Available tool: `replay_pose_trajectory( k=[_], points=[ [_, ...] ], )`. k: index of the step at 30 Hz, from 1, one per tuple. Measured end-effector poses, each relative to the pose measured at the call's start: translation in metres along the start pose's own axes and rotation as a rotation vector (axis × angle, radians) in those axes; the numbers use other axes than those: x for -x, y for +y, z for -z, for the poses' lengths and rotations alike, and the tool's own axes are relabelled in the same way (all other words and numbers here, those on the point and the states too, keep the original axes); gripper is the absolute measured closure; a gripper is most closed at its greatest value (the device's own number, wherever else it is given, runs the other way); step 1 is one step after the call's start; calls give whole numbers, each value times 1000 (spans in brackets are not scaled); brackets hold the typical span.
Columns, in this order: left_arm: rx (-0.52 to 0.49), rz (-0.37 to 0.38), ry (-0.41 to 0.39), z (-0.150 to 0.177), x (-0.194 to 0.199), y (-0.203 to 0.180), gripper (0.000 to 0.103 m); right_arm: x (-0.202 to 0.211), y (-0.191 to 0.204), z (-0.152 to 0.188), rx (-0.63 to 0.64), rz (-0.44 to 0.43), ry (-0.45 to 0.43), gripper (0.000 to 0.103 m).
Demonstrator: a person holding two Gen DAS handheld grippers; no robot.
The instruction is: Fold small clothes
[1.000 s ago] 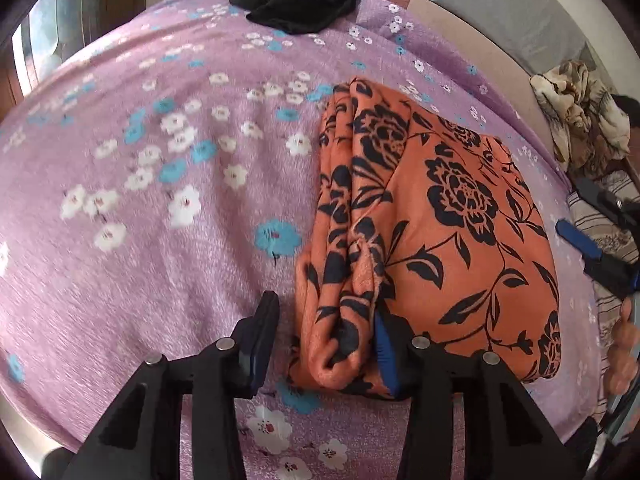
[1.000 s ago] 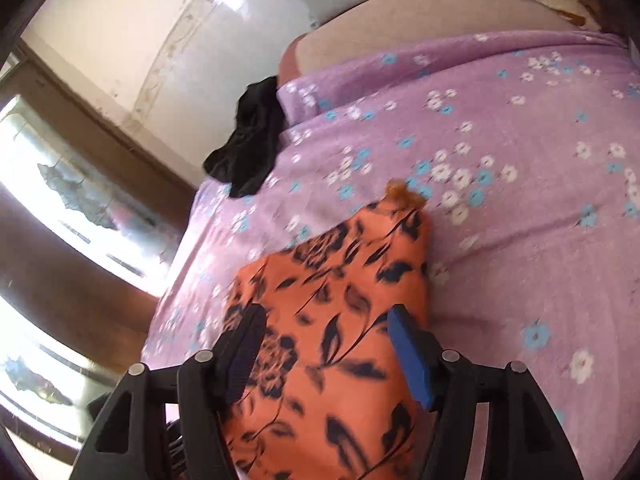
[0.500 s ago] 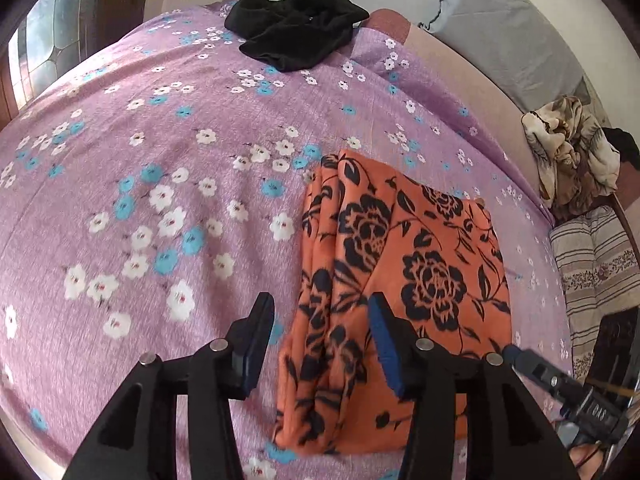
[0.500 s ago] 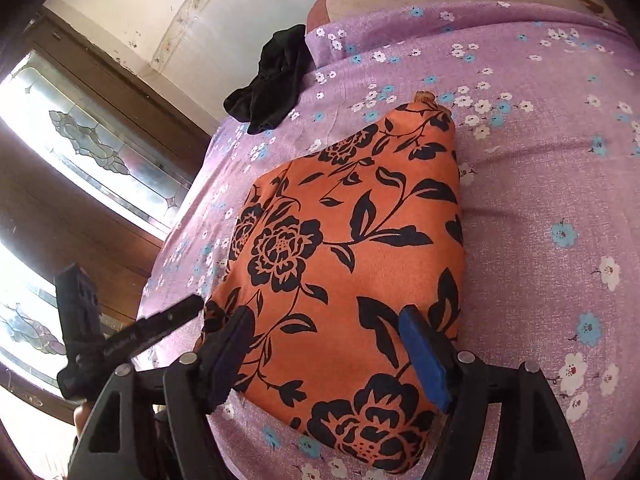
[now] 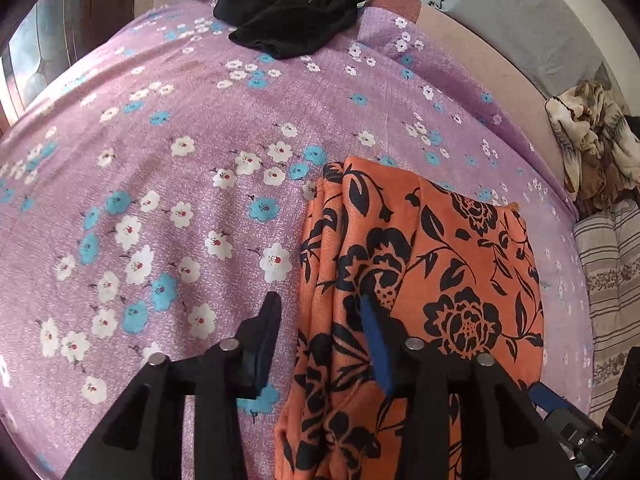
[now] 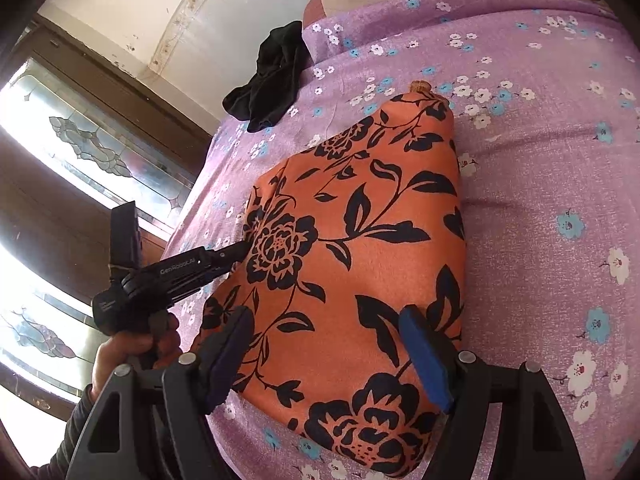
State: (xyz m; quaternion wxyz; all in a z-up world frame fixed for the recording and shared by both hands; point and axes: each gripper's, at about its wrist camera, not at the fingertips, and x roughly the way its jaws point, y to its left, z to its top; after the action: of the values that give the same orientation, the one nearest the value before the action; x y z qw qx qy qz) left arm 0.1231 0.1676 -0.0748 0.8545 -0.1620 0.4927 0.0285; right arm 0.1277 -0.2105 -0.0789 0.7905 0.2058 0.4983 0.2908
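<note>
The folded orange cloth (image 5: 432, 280) lies on the purple floral bedsheet (image 5: 180, 220), nearer the sheet's right edge, while a black garment (image 5: 296, 12) sits at its far edge. The left gripper (image 5: 320, 332) is spread astride the cloth's bunched left edge and the right gripper (image 6: 328, 344) is spread over its near end, neither pinching anything. If the left one closes on only the top layer of that loose bunched edge, the fold could well pull apart or skew; the only legible writing is "GenRobot.AI" on the left gripper's body in the right wrist view.
</note>
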Motion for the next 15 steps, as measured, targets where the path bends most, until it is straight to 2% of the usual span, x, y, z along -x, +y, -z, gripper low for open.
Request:
replay_pose_trajectory(
  k=[2, 5, 8, 12, 15],
  points=[
    [-42, -30, -44, 6, 15, -8, 42, 3, 0, -1, -17, 0, 0, 25],
    [-91, -71, -78, 14, 31, -16, 41, 14, 4, -3, -36, -11, -18, 25],
    [-103, -80, -81, 25, 39, -19, 41, 18, 10, 0, -8, -15, -27, 22],
    [-102, -83, -53, 34, 34, -17, 41, 1, -1, 8, -31, 10, 14, 22],
    [-104, -91, -54, 43, 36, -16, 41, 12, 6, 6, -51, 0, -7, 22]
  ],
)
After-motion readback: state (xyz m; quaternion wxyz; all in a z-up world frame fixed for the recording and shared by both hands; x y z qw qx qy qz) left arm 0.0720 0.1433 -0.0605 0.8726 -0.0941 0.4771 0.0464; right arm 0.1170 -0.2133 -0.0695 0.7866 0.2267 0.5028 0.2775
